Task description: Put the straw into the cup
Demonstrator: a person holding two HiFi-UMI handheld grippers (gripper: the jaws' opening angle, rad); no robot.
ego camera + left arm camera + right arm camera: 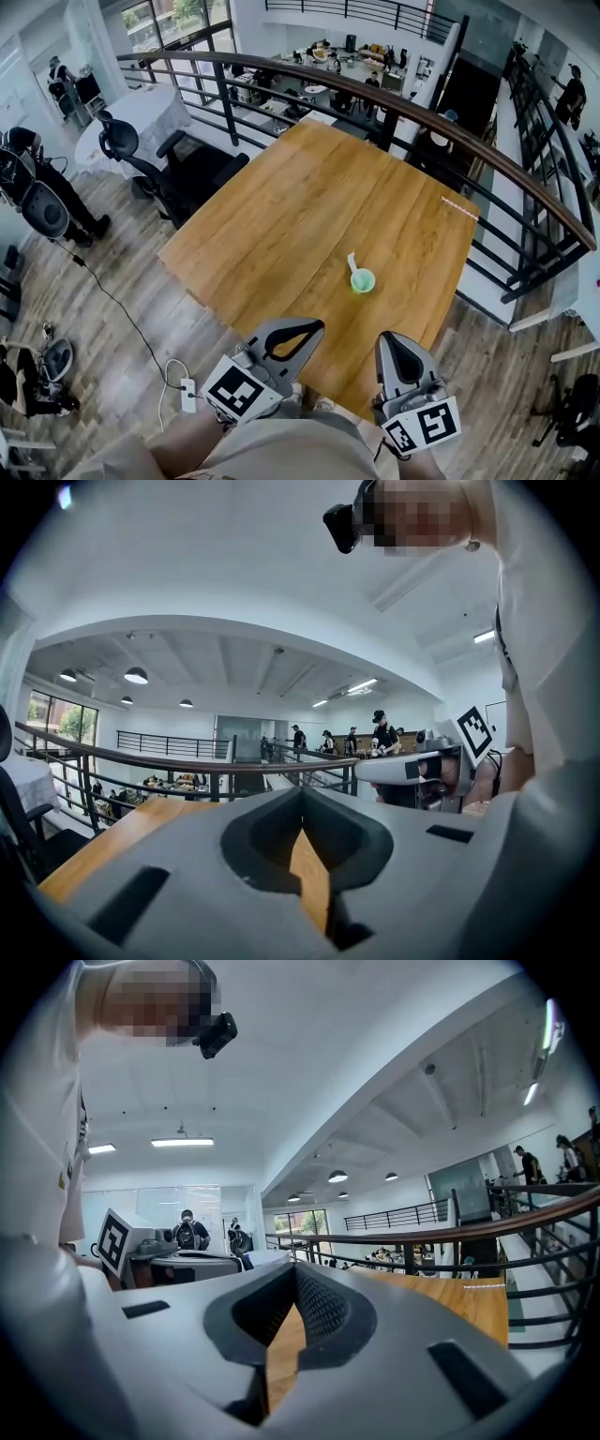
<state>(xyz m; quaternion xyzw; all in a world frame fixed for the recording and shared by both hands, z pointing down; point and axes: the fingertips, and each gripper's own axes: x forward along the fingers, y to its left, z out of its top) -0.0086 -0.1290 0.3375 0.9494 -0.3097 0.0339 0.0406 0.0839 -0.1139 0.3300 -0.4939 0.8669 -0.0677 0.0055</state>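
A small green cup (362,280) stands on the wooden table (300,197), right of its middle, with a short white piece sticking up from its rim. A thin pink-and-white straw (459,208) lies near the table's far right edge; it also shows as the thin straw (483,1287) in the right gripper view. My left gripper (305,328) and right gripper (397,343) hover side by side over the near edge, well short of the cup. Both point level, jaws together, nothing between them.
A dark railing (394,103) runs round the far and right sides of the table. A black office chair (159,173) stands at the left. A power strip and cable (187,394) lie on the floor at the lower left. Other people stand in the distance.
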